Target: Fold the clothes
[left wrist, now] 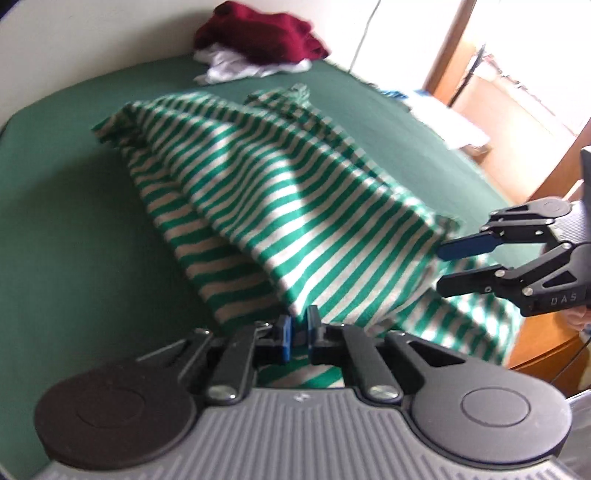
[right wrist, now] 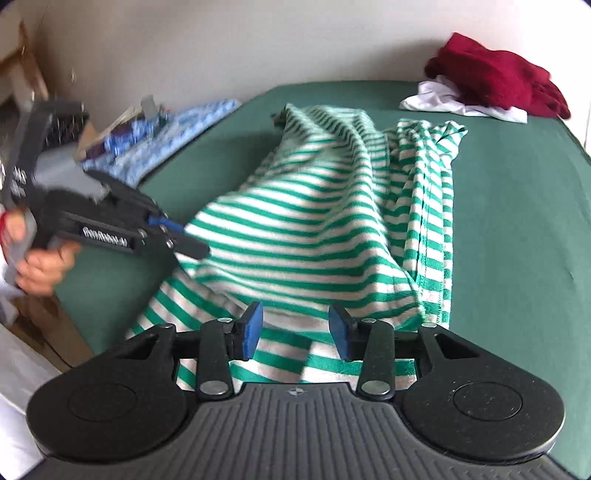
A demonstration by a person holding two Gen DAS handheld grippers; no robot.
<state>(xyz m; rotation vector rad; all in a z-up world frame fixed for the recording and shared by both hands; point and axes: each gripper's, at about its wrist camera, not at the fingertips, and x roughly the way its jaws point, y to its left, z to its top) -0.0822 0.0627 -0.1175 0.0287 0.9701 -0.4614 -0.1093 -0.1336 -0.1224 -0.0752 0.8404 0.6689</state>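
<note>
A green-and-white striped garment [left wrist: 280, 206] lies rumpled on the green bed cover [left wrist: 74, 206], partly lifted into a ridge. My left gripper [left wrist: 298, 329] is shut on a near corner of it, and the cloth rises taut from the pads. The right wrist view shows the left gripper [right wrist: 197, 250] at the left, nipping the garment's [right wrist: 314, 229] edge, with a hand on its handle. My right gripper [right wrist: 295, 330] stands open above the garment's near hem, nothing pinched between its blue pads [right wrist: 253, 328]. In the left wrist view the right gripper [left wrist: 443, 266] hangs open just off the cloth's right edge.
A dark red garment [left wrist: 258, 35] on a white one [left wrist: 240, 68] is piled at the bed's far corner by the wall. A blue patterned cloth [right wrist: 166, 133] and clutter lie beyond the bed's left side. A wooden bed frame edge [left wrist: 546, 347] shows at the right.
</note>
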